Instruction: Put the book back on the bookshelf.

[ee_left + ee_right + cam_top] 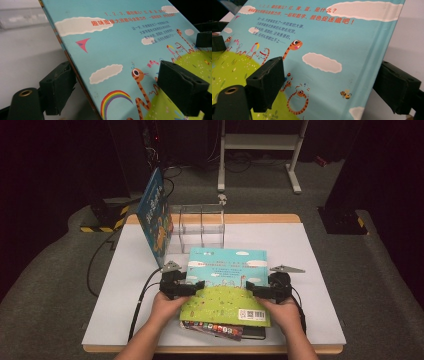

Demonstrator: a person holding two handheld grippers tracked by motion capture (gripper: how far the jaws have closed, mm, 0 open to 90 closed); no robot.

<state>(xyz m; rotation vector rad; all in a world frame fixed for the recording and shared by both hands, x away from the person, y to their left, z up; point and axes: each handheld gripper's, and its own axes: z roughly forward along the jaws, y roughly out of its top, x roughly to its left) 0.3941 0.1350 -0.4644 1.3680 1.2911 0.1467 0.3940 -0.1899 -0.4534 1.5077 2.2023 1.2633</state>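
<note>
High view: left gripper [196, 286] and right gripper [252, 290] straddled the side edges of the blue-and-green hardcover picture book [227, 275], which lay on a small stack of books [220, 329] at the near edge of the white table [125, 285].

Left gripper view: jaws stood apart, one above the cover and one below, not pressing.

Right gripper view: same, jaws apart around the spine-side edge.

Judgement: pre-grasp. Next: close both, lift level, probably toward the clear acrylic rack [201, 227] beside the upright blue book [156, 217].
</note>
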